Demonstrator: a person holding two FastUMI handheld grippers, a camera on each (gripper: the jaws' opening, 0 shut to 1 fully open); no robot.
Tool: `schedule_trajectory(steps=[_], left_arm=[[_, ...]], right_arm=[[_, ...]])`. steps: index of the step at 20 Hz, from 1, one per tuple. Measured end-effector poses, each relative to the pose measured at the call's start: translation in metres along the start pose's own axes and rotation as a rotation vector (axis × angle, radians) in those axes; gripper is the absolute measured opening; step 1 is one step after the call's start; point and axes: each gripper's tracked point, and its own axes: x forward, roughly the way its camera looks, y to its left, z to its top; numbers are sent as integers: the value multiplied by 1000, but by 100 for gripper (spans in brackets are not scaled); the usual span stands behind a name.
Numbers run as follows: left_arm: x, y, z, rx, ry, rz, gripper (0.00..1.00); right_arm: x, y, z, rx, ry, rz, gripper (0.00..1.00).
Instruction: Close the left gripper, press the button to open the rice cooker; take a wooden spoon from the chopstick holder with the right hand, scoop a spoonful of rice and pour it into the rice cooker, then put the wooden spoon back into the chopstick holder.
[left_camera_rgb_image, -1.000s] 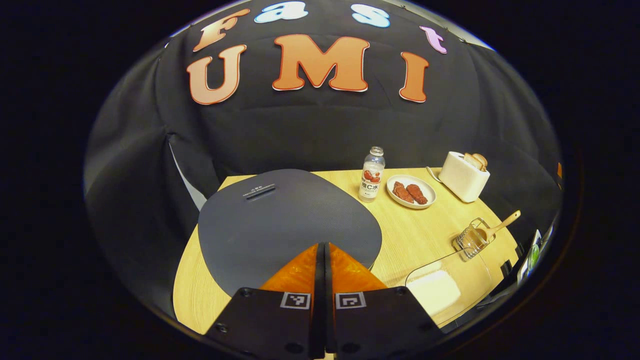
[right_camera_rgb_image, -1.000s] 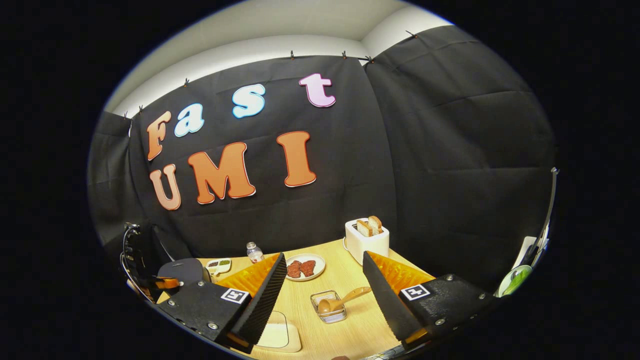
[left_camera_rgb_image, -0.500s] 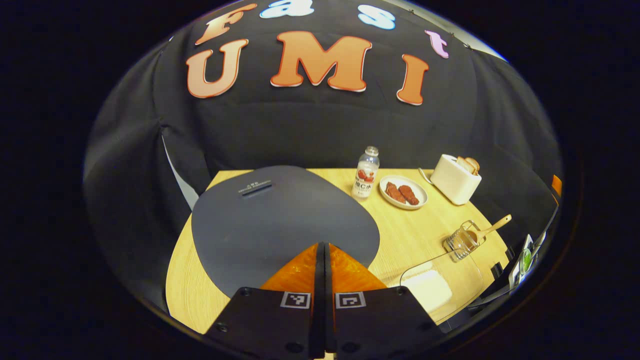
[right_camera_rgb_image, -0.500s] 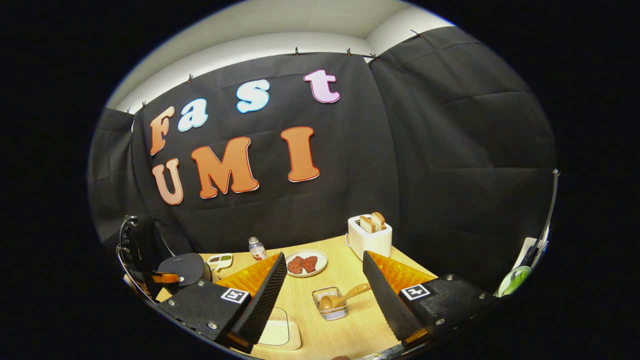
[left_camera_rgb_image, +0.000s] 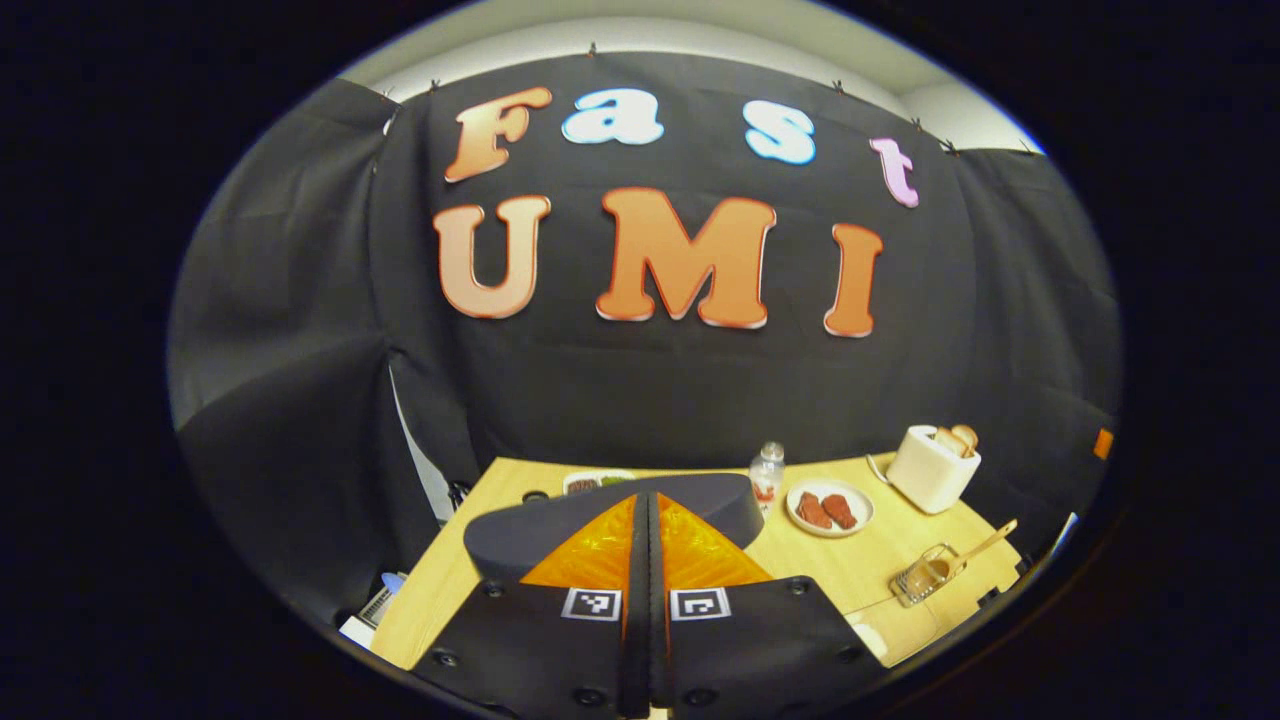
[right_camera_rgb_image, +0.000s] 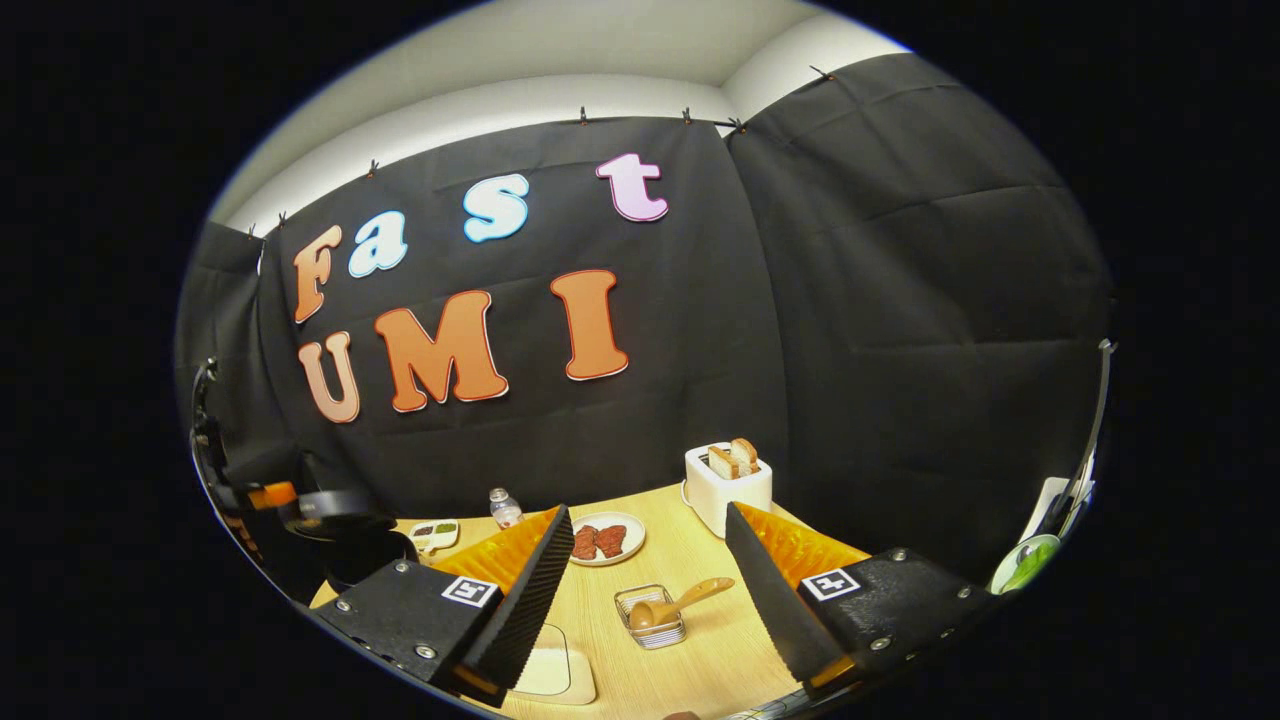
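In the left gripper view we see the left gripper (left_camera_rgb_image: 647, 505) with its two fingers pressed flat against each other, nothing between them. Just past their tips lies the dark lid (left_camera_rgb_image: 520, 530) of the rice cooker, seen edge-on and tilted up; in the right gripper view the same lid (right_camera_rgb_image: 335, 505) stands raised above the cooker's dark body (right_camera_rgb_image: 370, 555), far off to the left of our right gripper, with the left gripper (right_camera_rgb_image: 262, 495) at its outer edge.

The right gripper (right_camera_rgb_image: 648, 585) hangs above the wooden table (right_camera_rgb_image: 700, 660) with its fingers spread wide and holding nothing. Between those fingers, a little ahead and below, we see the wire chopstick holder (right_camera_rgb_image: 650, 615) with the wooden spoon (right_camera_rgb_image: 678, 604) lying in it, bowl inside and handle slanting out toward the right finger. From the left gripper the holder (left_camera_rgb_image: 922, 578) and spoon (left_camera_rgb_image: 975, 550) sit well off to the right.

Close under the right gripper's left finger sits a clear container of rice (right_camera_rgb_image: 545, 672). Farther ahead we see a plate (right_camera_rgb_image: 605, 540) with two dark red pieces, a small bottle (right_camera_rgb_image: 505, 508) and a little tray (right_camera_rgb_image: 437, 532) to the left of it, and a white toaster (right_camera_rgb_image: 728, 487) holding slices of bread, ahead of the right finger.
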Motion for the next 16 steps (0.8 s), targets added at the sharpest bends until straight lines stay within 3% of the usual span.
schedule_trajectory(steps=[3,8,9,10,12,16], left_arm=[[-29,0,26,-42,-64,-7,4],[-55,3,52,-18,-104,6,7],[-60,4,58,-24,-122,11,4],[-62,8,60,-26,-131,26,7],[-65,14,56,-18,-127,57,5],[-73,23,61,6,-157,106,6]], right_arm=[[2,-3,0,12,-8,-4,95],[10,-6,-3,50,-25,4,95],[12,-8,-2,48,-48,-4,95],[15,-12,-3,38,-69,-14,95],[20,-15,-11,31,-88,-14,95],[40,-25,-40,112,-78,5,95]])
